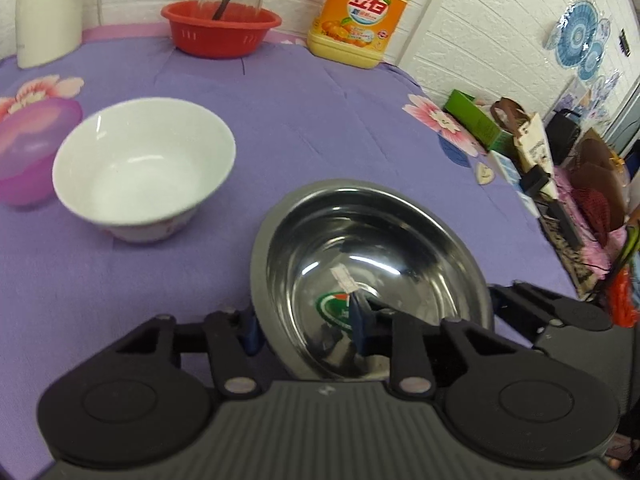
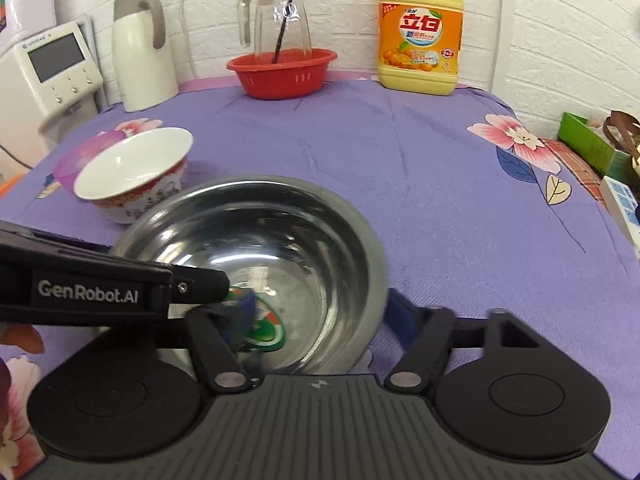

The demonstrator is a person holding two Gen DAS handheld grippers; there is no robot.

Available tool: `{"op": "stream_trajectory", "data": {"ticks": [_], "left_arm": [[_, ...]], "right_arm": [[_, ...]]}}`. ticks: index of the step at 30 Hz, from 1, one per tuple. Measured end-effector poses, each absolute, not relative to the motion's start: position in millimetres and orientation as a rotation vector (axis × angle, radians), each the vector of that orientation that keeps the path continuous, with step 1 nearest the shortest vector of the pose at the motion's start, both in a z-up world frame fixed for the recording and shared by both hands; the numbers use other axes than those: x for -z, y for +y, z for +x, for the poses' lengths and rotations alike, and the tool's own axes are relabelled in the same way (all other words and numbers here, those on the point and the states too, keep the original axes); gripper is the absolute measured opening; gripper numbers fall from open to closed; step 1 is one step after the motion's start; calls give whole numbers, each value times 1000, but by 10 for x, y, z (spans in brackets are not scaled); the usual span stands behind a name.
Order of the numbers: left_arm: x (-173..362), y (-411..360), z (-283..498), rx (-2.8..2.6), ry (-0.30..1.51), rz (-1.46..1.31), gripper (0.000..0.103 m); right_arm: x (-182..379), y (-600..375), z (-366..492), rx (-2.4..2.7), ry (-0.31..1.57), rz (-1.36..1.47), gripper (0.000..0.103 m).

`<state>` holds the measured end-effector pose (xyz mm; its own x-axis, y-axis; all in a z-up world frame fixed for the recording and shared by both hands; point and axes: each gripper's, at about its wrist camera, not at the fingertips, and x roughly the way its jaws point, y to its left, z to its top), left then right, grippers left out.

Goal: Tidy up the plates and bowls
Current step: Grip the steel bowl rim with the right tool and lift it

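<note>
Stainless steel, mirror-bright, the metal bowl [image 1: 372, 280] sits near the front of the purple floral tablecloth [image 1: 320, 120], a green sticker on its floor. Both grippers bite its rim from opposite sides: the left gripper [image 1: 306, 328] has one finger inside the wall and one outside, clamped on the left edge, and the right gripper [image 2: 320, 312] straddles the right edge likewise, closed on it. A two-sided pinch likely keeps the slippery bowl level for lifting. Just beyond it stands the white ceramic bowl [image 2: 132, 172] with a red patterned outside, and behind that a translucent purple bowl [image 1: 28, 152], probable nesting partners. Farther back, a red basket [image 2: 282, 72] holds a glass pitcher [image 2: 276, 12], beside a yellow detergent jug [image 2: 420, 36] and a white thermos [image 2: 140, 52].
</note>
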<state>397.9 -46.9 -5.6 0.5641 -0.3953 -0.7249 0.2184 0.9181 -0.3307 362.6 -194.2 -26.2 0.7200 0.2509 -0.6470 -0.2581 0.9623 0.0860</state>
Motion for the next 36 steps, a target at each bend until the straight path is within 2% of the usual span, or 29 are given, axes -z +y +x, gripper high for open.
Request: {"op": "stream_trajectory", "data": {"ticks": [5, 15, 27, 32, 33, 34, 36], "left_arm": [[-40, -403, 3602, 389, 902, -181, 26], [-107, -86, 2730, 401, 896, -111, 26], [-21, -20, 2336, 456, 909, -79, 25], [56, 1, 2424, 457, 922, -94, 28], [15, 42, 2426, 459, 908, -108, 35], [-32, 75, 2423, 449, 891, -107, 56], [-185, 189, 2411, 392, 835, -100, 78]], "right_arm": [[219, -1905, 3306, -300, 719, 12, 96], [187, -1618, 2465, -361, 724, 40, 98], [237, -1529, 2000, -365, 764, 36, 98], [245, -1501, 1979, -361, 764, 1, 103], [234, -1522, 1978, -358, 770, 3, 103], [211, -1562, 1967, -357, 770, 15, 103], [147, -1659, 1913, -350, 749, 28, 103]]}}
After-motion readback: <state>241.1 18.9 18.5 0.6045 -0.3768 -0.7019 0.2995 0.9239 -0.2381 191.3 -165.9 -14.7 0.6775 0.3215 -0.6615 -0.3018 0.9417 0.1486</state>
